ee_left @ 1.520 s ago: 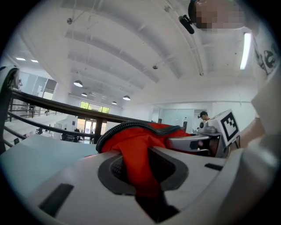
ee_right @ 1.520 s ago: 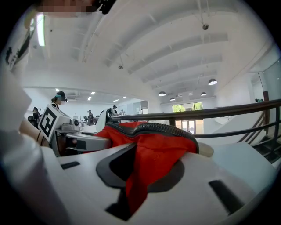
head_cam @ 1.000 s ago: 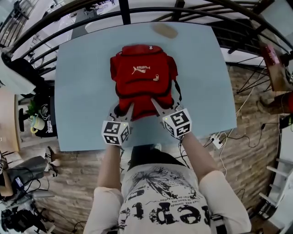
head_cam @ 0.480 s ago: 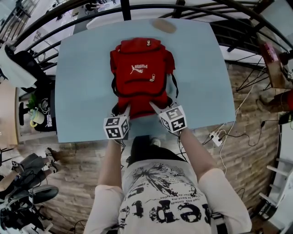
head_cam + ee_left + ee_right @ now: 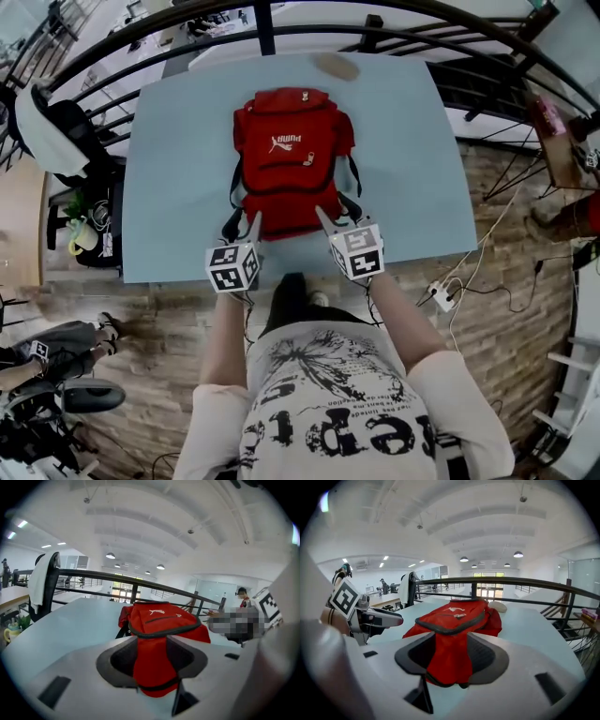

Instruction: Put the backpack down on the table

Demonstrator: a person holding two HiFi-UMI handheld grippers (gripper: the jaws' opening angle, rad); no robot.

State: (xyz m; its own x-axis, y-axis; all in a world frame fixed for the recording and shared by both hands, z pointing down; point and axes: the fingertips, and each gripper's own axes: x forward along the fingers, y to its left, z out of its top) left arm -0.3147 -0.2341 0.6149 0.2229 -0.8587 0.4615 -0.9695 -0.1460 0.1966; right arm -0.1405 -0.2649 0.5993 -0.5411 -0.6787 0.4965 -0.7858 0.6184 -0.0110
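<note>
The red backpack (image 5: 289,161) lies flat on the light blue table (image 5: 412,169), logo side up, straps trailing toward me. My left gripper (image 5: 253,223) sits at its near left corner and my right gripper (image 5: 325,219) at its near right corner, both just off the fabric. In the left gripper view the backpack (image 5: 159,623) shows beyond the left gripper (image 5: 151,660); its jaws are opening and grip nothing. In the right gripper view the backpack (image 5: 454,618) likewise lies past the right gripper (image 5: 452,660), whose pads stand apart and clear of it.
A beige oval object (image 5: 336,65) rests at the table's far edge. A black railing (image 5: 281,11) curves behind the table. A chair draped in white cloth (image 5: 42,131) stands left. A power strip with cables (image 5: 441,292) lies on the wooden floor, right.
Both grippers have let go of the backpack's near end and drawn back toward me, jaws spreading. The backpack now lies still on the table.
</note>
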